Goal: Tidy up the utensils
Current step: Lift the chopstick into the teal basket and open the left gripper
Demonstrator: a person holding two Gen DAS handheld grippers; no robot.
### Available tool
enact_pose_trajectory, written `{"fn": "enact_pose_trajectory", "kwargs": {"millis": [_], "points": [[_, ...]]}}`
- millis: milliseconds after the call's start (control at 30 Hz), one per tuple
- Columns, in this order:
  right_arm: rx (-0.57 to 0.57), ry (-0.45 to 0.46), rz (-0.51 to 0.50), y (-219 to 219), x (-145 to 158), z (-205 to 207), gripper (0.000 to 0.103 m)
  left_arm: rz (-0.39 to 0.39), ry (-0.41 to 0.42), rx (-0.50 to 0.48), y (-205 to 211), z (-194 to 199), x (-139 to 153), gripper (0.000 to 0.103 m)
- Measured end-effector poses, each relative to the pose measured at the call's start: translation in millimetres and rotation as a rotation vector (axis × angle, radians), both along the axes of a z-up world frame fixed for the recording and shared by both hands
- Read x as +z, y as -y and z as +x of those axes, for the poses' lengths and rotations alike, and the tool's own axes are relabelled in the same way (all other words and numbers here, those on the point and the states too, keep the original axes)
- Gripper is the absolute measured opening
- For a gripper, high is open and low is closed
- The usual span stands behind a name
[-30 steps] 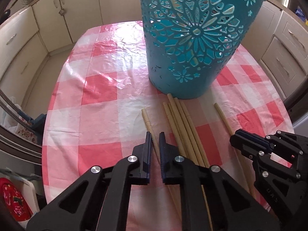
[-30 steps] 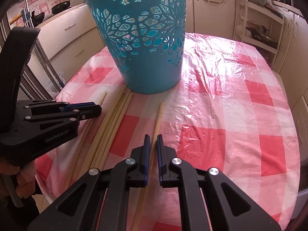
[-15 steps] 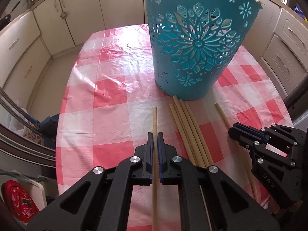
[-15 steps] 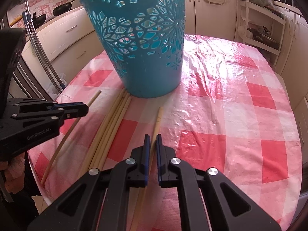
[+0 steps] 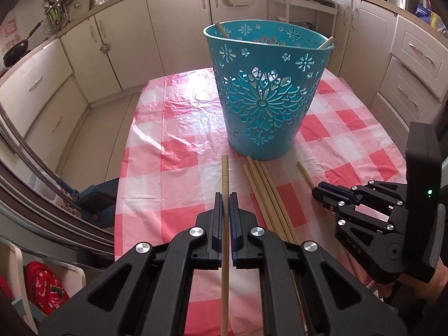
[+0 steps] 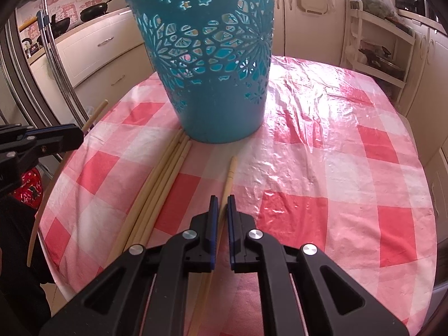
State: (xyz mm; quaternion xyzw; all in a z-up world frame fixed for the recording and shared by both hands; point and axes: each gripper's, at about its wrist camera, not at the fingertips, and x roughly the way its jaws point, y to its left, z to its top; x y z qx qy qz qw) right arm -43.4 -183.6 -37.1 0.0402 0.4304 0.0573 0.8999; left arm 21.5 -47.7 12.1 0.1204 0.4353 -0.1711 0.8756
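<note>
Home kitchen: cream cabinets (image 5: 173, 36) line walls, frying pan (image 5: 16, 51) on counter, checked tablecloth (image 5: 179, 128)

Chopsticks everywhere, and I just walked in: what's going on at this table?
A person is sorting chopsticks into the teal basket, a hand-held gripper in each hand. The left hand-held gripper is shut on one chopstick, lifted off the checked tablecloth. The right hand-held gripper is shut on another chopstick. A bundle lies by the basket.
</note>
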Motion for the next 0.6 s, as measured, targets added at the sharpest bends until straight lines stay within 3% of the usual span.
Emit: {"fn": "enact_pose_trajectory", "kwargs": {"millis": [133,233,600], "points": [[0.000,0.005,-0.005,-1.5,-0.1,-1.3,0.006,-0.036,0.016,0.000,-2.6,-4.2,14.8,0.004],[0.000,0.005,-0.004,-1.6,-0.3,-1.5,0.006,-0.134,0.032,-0.010,-9.2,-6.5,32.9,0.004],[-0.028,-0.022,0.088,10.0,1.0,1.6,0.006,-0.449,0.244,-0.020,-21.9,9.8,149.6,0.004]]}}
